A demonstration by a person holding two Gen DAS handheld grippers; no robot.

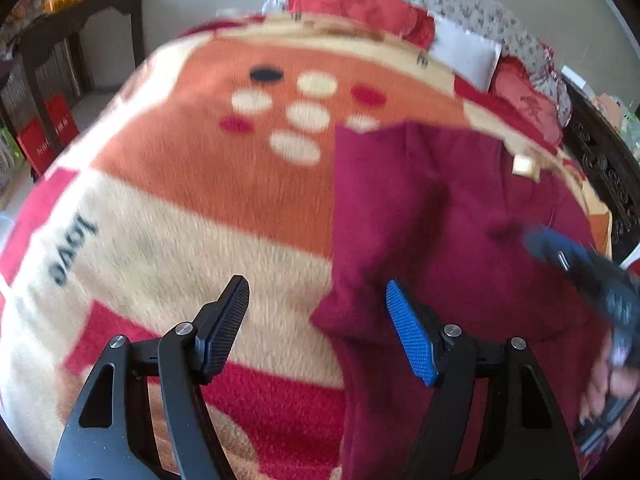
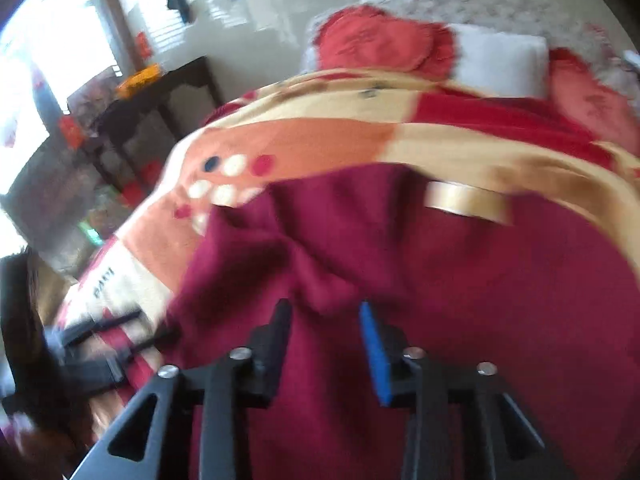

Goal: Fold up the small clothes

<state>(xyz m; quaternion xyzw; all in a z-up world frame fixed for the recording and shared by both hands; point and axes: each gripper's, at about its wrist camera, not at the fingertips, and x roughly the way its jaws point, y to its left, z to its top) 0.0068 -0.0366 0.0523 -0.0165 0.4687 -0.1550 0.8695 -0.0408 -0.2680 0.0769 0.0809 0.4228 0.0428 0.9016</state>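
Left wrist view: left gripper spread wide, grasping nothing, above blanket. Garment, maroon, lies on blanket at 3 o'clock, left edge straight, lower part bunched. Right gripper blurred at 4 o'clock.

Right wrist view: right gripper parted, nothing between fingers, over garment. Ridge of cloth at 12 o'clock of fingertips. Label at 1 o'clock.

Judgement: fold partly made, not finished; more folds and smoothing left.
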